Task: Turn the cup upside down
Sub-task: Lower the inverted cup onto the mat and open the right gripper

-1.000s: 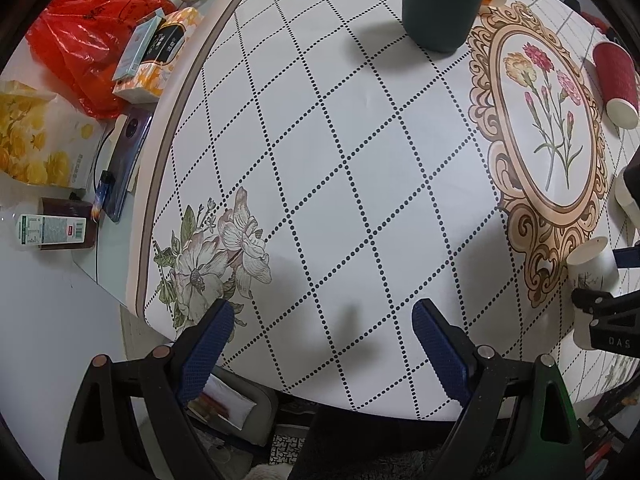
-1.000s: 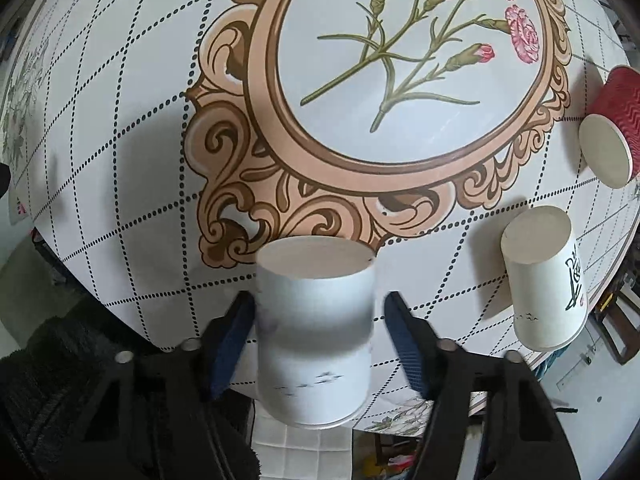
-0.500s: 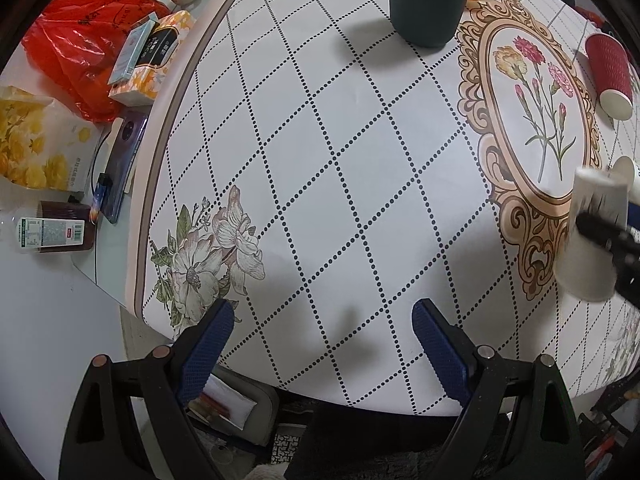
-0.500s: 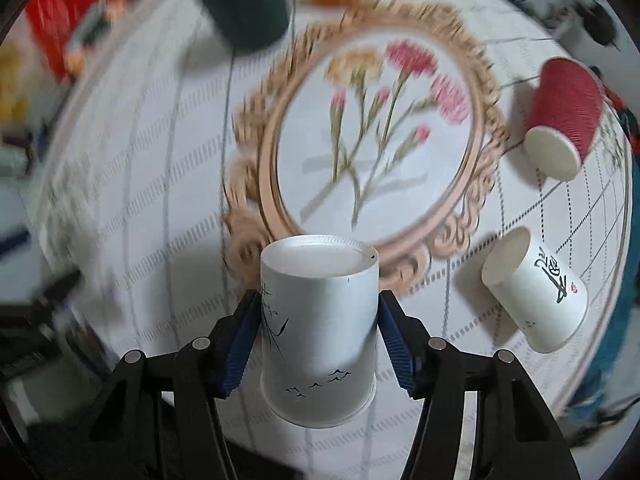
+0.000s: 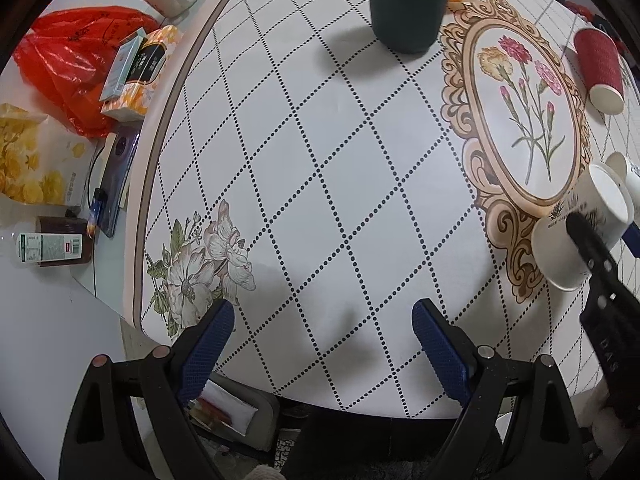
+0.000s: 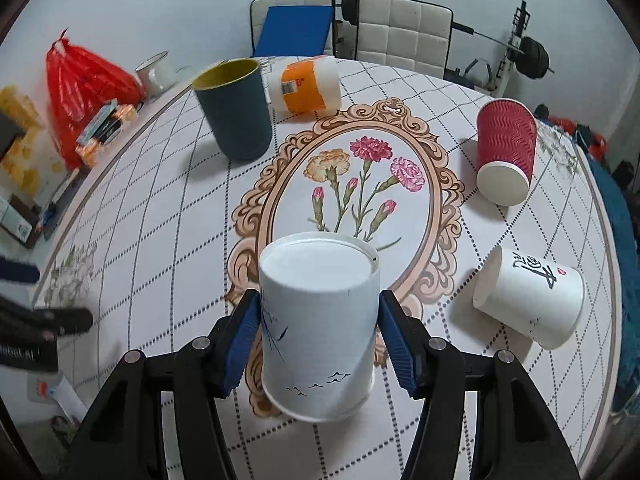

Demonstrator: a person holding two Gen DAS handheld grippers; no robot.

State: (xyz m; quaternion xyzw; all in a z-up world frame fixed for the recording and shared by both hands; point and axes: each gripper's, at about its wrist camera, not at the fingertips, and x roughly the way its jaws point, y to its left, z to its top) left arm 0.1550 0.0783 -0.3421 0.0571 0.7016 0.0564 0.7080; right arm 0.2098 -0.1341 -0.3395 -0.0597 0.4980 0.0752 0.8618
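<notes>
My right gripper (image 6: 318, 334) is shut on a white paper cup (image 6: 318, 320) with small bird drawings. The cup's closed base faces up and away and its open rim points down, just above the tablecloth by the ornate flower frame. In the left wrist view the same cup (image 5: 576, 240) is tilted at the right edge, held by the black right gripper. My left gripper (image 5: 322, 336) is open and empty over the near table edge.
A white cup with black calligraphy (image 6: 528, 300) and a red ribbed cup (image 6: 506, 152) lie on their sides at the right. A dark green cup (image 6: 234, 110) stands upright at the back, an orange-labelled container (image 6: 304, 86) behind it. Red bag (image 5: 80, 64) and boxes sit left.
The right gripper has lifted the white cup and tilted it so the base now faces up, over the table. The left gripper stayed open and almost still.
</notes>
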